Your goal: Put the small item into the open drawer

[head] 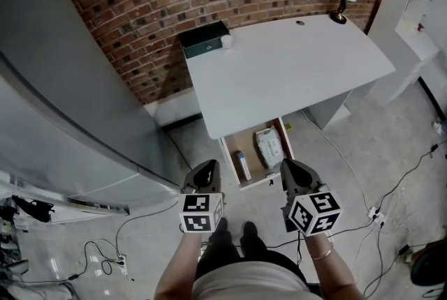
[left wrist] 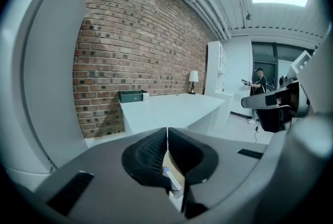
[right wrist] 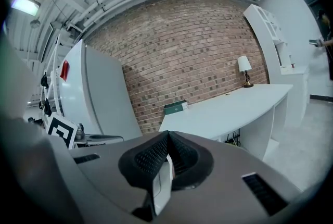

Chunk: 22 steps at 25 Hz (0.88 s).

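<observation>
small box (head: 242,165) lying in the open drawer (head: 257,183) beneath the table (head: 293,68), beside a white packet (head: 269,146), so the placing looks done. left gripper (left wrist: 167,138) and right gripper (right wrist: 167,140) hang over the drawer front, jaws together on nothing, probably held clear of it.
</observation>
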Each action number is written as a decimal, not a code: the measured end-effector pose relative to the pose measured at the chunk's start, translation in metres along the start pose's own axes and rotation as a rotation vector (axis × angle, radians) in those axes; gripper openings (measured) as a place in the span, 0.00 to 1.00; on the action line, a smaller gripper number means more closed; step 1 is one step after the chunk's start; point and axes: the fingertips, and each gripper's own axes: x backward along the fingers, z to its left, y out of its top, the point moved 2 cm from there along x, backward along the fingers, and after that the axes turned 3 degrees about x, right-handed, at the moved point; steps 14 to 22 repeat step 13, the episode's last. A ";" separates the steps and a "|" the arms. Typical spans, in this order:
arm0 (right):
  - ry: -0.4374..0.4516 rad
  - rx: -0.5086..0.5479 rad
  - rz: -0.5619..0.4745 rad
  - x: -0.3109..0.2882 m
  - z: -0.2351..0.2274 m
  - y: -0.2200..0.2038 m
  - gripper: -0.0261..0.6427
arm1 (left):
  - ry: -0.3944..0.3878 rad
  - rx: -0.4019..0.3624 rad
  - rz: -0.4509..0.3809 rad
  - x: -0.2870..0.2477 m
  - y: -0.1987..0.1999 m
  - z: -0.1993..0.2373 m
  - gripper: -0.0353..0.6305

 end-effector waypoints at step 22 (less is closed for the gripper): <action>0.023 -0.003 -0.007 0.007 0.004 0.003 0.05 | 0.020 -0.002 -0.015 0.011 0.003 -0.004 0.09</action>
